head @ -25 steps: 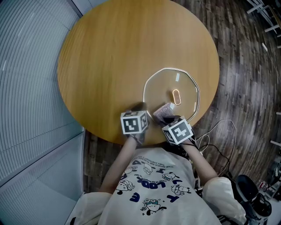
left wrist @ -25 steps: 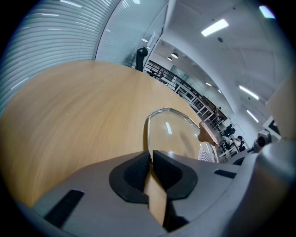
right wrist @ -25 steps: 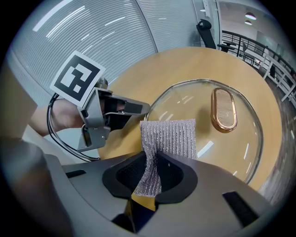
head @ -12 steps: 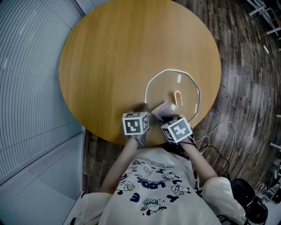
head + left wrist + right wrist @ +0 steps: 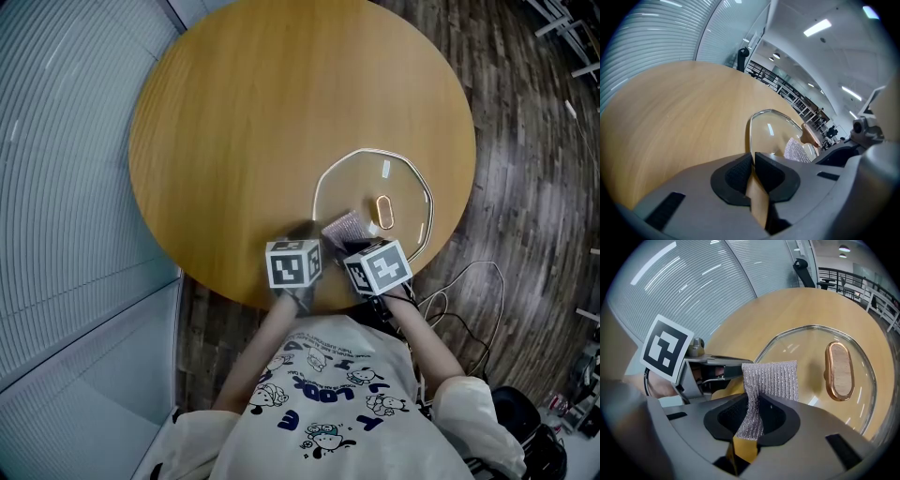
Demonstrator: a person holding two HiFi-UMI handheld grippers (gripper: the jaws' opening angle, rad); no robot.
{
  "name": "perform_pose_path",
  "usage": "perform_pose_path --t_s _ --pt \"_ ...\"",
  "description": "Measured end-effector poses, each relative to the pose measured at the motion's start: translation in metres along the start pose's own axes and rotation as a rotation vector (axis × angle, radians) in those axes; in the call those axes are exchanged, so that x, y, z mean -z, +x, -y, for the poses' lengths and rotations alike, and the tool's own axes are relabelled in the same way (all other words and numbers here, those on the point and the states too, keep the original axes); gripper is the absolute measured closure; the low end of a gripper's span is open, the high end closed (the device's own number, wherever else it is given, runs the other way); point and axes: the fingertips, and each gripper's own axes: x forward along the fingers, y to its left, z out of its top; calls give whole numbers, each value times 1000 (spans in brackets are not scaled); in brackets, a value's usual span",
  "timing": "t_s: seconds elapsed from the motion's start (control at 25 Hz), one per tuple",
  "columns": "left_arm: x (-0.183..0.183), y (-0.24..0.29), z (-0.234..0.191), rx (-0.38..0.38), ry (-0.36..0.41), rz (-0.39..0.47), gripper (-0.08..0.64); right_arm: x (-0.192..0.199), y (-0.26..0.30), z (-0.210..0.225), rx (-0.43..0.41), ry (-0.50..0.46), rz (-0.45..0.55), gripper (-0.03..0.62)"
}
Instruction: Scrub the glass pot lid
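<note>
The glass pot lid (image 5: 398, 192) lies flat on the round wooden table (image 5: 253, 122), near its front edge, with a copper-rimmed wooden handle (image 5: 382, 211) on top. My left gripper (image 5: 302, 232) is at the lid's near-left rim. In the left gripper view its jaws (image 5: 752, 157) are shut on the lid's metal rim (image 5: 751, 140). My right gripper (image 5: 352, 246) is shut on a silver mesh scrub cloth (image 5: 344, 228). The cloth (image 5: 771, 378) hangs over the lid's (image 5: 811, 350) near part, left of the handle (image 5: 839, 371).
The table's front edge (image 5: 309, 305) lies right under both grippers, against the person's white printed shirt (image 5: 328, 403). Cables (image 5: 459, 281) lie on the dark plank floor at the right. A ribbed glass wall (image 5: 56, 187) runs along the left.
My right gripper has pushed the cloth a little forward and left across the lid, closer to the left gripper. The left gripper keeps its hold on the rim.
</note>
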Motion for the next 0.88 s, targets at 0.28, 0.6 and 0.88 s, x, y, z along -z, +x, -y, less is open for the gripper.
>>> perform_pose_path --t_s 0.28,0.6,0.88 --pt "-2 -2 4 -4 1 -2 529 -9 -2 0 -5 -2 6 517" --pt "1 -1 2 -6 -6 3 529 -15 4 -2 -13 8 13 517" --pt "4 -3 -1 -9 -9 6 529 -23 10 -5 -21 14 23 517"
